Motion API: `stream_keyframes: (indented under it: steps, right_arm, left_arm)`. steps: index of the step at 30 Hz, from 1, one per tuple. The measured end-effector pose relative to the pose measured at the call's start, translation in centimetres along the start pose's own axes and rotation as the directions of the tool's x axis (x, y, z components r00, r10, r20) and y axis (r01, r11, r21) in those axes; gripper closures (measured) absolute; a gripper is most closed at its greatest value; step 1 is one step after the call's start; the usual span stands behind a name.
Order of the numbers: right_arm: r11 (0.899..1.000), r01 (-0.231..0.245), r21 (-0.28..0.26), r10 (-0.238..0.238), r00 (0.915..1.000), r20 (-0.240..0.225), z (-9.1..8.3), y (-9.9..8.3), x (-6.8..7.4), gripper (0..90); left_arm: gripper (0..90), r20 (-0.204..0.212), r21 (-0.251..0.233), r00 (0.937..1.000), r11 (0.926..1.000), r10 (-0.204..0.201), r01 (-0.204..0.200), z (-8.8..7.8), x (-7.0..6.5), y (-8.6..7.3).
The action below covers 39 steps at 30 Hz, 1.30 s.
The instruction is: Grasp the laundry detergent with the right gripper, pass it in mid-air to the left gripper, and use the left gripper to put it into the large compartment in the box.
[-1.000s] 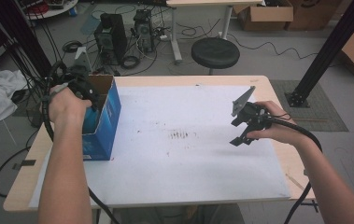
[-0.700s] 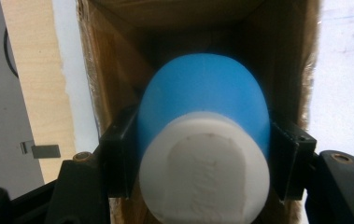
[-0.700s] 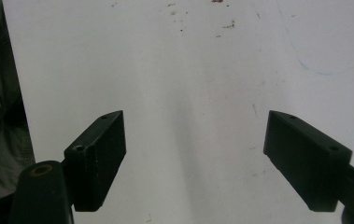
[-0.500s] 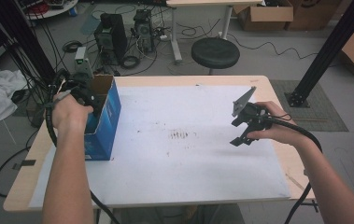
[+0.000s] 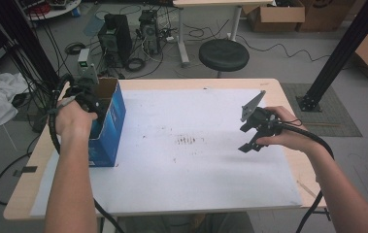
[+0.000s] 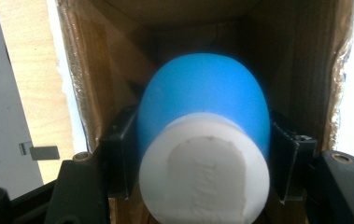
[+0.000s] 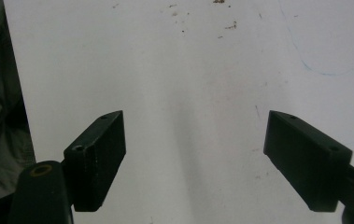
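The left gripper [image 6: 202,158] is clamping a blue-and-white object [image 6: 202,140] inside the open cardboard box [image 5: 106,121], not yet released or lifted clear, while the right gripper [image 7: 193,158] is hovering open-jawed over the white table sheet [image 5: 196,165].

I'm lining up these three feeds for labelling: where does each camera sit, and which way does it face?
High view: above the person's side, facing forward and down on the table; both forearms, left gripper, right gripper.
Left gripper view: rides the left gripper, looking into the cardboard box; jaws shut on a blue-and-white object.
Right gripper view: faces the white sheet; jaws open.
Shared: box, sheet.
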State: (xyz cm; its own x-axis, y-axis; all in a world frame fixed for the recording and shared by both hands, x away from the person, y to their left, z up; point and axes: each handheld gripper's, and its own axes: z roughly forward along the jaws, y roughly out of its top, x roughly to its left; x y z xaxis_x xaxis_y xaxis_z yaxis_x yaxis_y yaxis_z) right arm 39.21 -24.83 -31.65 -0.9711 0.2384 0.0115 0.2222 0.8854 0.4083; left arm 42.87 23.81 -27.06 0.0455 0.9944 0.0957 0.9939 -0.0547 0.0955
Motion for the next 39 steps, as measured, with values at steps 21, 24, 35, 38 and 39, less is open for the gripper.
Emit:
stream_keyframes:
  steps: [21,24,35,38,39]
  right_arm:
    - [1.000,-0.003,-0.005,0.003,1.0000,-0.002,0.0,0.0,0.1,20.6]
    - [1.000,-0.004,-0.007,0.004,1.0000,-0.002,0.0,0.0,0.0,20.5]
    - [1.000,0.001,-0.010,-0.001,1.0000,-0.005,0.0,0.1,0.0,20.4]
    - [1.000,0.001,-0.011,-0.001,1.0000,-0.007,0.0,0.2,0.0,20.4]
    - [1.000,0.003,-0.012,-0.004,1.0000,-0.007,0.0,0.2,0.1,20.5]
  left_arm:
    - [36.7,-0.004,0.001,0.9995,0.9995,0.030,-0.030,0.2,-0.1,-0.2]
    - [36.2,-0.014,0.003,0.9991,0.9992,0.040,-0.040,0.2,-0.3,-0.2]
    - [27.9,-0.031,0.018,0.9975,0.9978,0.064,-0.063,-0.5,-0.3,-0.4]
    - [27.5,-0.033,0.008,0.9971,0.9976,0.069,-0.069,-0.9,-0.3,-0.4]
    - [26.7,-0.032,0.008,0.9970,0.9975,0.070,-0.070,-1.0,-0.3,-0.4]
